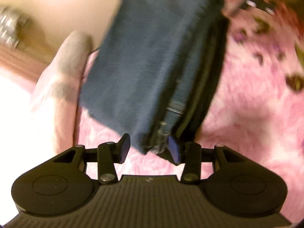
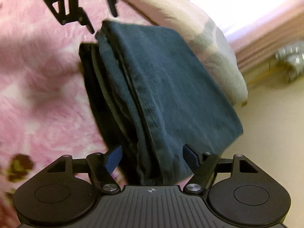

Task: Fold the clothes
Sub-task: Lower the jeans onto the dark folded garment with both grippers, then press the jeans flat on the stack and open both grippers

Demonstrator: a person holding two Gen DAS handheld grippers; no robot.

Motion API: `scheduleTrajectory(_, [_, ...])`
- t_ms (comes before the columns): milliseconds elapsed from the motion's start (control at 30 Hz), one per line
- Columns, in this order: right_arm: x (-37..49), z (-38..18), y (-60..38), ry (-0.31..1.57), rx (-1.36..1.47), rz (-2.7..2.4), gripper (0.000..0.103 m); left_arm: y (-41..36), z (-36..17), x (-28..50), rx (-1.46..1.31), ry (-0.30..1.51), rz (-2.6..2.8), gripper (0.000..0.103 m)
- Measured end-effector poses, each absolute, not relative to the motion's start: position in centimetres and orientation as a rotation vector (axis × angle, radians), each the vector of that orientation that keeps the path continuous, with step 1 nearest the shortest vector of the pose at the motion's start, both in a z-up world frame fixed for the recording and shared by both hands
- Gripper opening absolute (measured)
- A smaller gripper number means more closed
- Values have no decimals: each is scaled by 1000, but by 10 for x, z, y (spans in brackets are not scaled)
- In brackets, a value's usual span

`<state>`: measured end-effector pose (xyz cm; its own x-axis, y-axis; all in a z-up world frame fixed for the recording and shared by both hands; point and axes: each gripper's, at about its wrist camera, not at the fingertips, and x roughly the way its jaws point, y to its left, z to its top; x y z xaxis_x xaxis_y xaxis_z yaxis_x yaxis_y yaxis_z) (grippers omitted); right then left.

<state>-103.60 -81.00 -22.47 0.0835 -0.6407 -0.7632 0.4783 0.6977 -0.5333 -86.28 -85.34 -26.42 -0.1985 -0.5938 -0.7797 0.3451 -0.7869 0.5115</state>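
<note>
Folded dark blue jeans (image 1: 152, 62) lie on a pink fluffy blanket (image 1: 247, 104), on top of a darker folded garment (image 1: 214, 79). My left gripper (image 1: 150, 150) is open, its blue pads on either side of the jeans' near corner. In the right wrist view the jeans (image 2: 171, 95) stretch away from my right gripper (image 2: 152, 157), which is open with its pads either side of the jeans' near end. The left gripper (image 2: 102, 22) shows at the jeans' far end. Both views are blurred.
A pale pink pillow (image 1: 62, 72) lies beside the jeans, also in the right wrist view (image 2: 205, 43). Beyond it are a cream floor (image 2: 275, 133) and a wooden rail (image 2: 269, 47). The blanket has dark flower prints (image 1: 292, 81).
</note>
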Motion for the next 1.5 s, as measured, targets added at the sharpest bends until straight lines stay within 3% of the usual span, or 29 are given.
scheduleTrajectory(133, [-1057,-183,-826,1074,4,-954,72,-865,-229,-858,1337,-198,-1994,40])
scheduleTrajectory(200, [-1069,-169,-853,1003,87,-1026,56,-884,-222,-866,1311,-158,-1977,40])
scheduleTrajectory(233, [-1076,-167,-872,985,131,-1056,42,-892,-220,-871,1297,-136,-1970,40])
scheduleTrajectory(267, [-1083,-165,-891,969,174,-1087,41,-900,-220,-875,1287,-106,-1976,40])
scheduleTrajectory(567, [-1111,-203,-1037,913,412,-1135,41,-937,-266,-905,1313,38,-1965,40])
scheduleTrajectory(767, [-1128,-231,-1070,900,554,-1168,41,-946,-273,-902,1313,82,-1958,40])
scheduleTrajectory(967, [-1120,-200,-1053,875,465,-1193,41,-976,-235,-882,1176,121,-1912,38])
scheduleTrajectory(1167, [-1098,-191,-995,823,447,-1134,41,-1033,-257,-876,1204,260,-1906,29])
scheduleTrajectory(1367, [-1089,-211,-935,875,440,-1056,41,-1034,-284,-883,1213,197,-1908,26])
scheduleTrajectory(1500, [-1084,-222,-915,942,443,-1040,41,-1030,-273,-878,1229,190,-1929,25])
